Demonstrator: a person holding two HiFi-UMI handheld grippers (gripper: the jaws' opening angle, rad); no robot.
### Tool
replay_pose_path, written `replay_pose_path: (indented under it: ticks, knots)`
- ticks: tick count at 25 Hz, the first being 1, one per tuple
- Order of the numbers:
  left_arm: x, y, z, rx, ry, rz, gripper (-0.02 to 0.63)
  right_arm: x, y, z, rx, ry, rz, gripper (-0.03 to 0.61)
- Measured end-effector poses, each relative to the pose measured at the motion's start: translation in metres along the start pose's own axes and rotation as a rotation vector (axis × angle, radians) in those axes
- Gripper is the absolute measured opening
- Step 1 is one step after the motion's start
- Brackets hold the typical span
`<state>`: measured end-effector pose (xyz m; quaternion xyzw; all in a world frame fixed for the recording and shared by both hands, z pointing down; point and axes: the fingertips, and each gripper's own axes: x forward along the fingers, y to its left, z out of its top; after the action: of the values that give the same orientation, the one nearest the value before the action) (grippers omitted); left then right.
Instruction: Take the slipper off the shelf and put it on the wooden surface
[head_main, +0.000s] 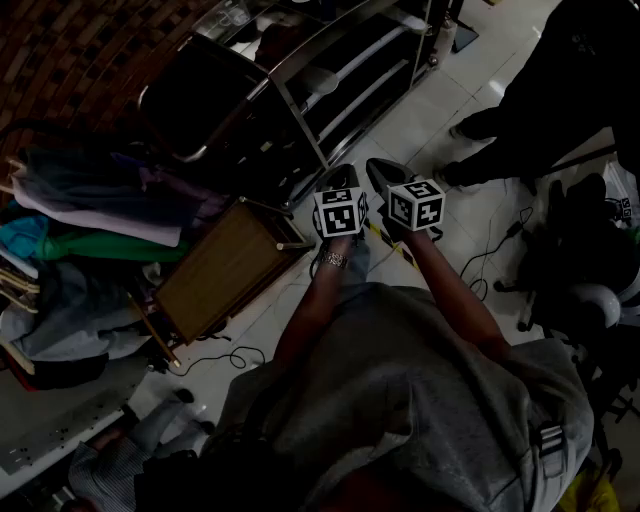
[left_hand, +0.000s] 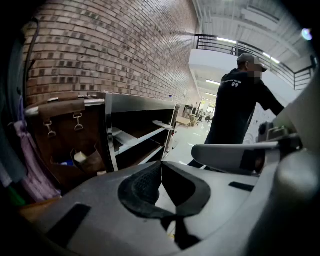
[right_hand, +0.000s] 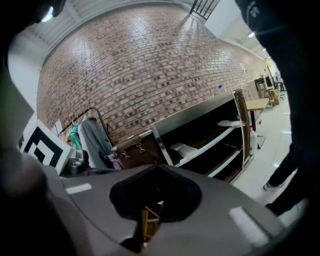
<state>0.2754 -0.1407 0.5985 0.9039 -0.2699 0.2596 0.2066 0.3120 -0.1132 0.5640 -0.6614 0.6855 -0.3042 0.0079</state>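
On the dark metal shelf (right_hand: 162, 147), middle tier: pale slipper (right_hand: 183, 148) lying flat, untouched.
Well short of it, side by side: left gripper (left_hand: 160, 164) pinched together on nothing, right gripper (right_hand: 159, 167) likewise closed and empty. Down beside the shelf, wooden surface (head_main: 225, 265); farther off, person in dark clothes (left_hand: 240, 110).

Right gripper (right_hand: 159, 168) jaws together, shelf (right_hand: 206, 146), brick wall (right_hand: 150, 65)
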Motion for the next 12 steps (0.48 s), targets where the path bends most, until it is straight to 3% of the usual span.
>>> replay_pose_path:
  ticks: [5,8,12]
  knots:
    - [0.056,0.055,0.052,-0.003,0.026,-0.006,0.005,0.084,-0.017,0.06,-0.135,0.042,-0.029,0.002]
    - [0.083,0.059,0.07,-0.027,0.038,-0.042,0.005,0.115,-0.041,0.084,-0.084,0.056,-0.057,0.031]
    - [0.112,0.067,0.078,-0.041,0.067,-0.062,0.005,0.159,-0.07,0.087,-0.053,0.106,-0.073,0.054]
